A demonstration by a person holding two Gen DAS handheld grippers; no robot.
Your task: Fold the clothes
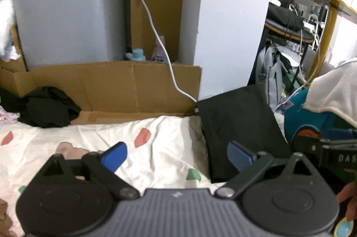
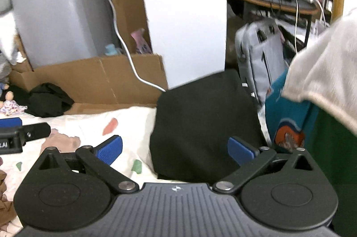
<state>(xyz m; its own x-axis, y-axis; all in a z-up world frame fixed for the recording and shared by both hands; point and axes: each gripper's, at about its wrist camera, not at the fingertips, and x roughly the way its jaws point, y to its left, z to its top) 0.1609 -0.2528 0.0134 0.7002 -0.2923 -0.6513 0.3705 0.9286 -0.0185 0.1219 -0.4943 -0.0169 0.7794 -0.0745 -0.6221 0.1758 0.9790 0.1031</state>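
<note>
A folded black garment [image 1: 241,125] [image 2: 205,130] lies flat at the right end of the bed, on a white sheet [image 1: 156,139] [image 2: 125,125] printed with coloured patches. A crumpled black garment [image 1: 46,107] [image 2: 49,101] sits at the bed's far left by the cardboard. My left gripper [image 1: 178,156] hangs open above the sheet, its right blue pad over the folded garment's near edge, nothing between the fingers. My right gripper [image 2: 176,150] is open too, above the folded garment's near left part and clear of it.
A low cardboard wall [image 1: 111,85] [image 2: 96,74] runs behind the bed, and a white cable [image 1: 156,36] drops over it. Behind stand a grey appliance [image 1: 67,3] and a white pillar [image 1: 229,14]. A grey backpack [image 2: 258,54], a teal bag [image 2: 287,116] and white cloth [image 2: 323,76] crowd the right.
</note>
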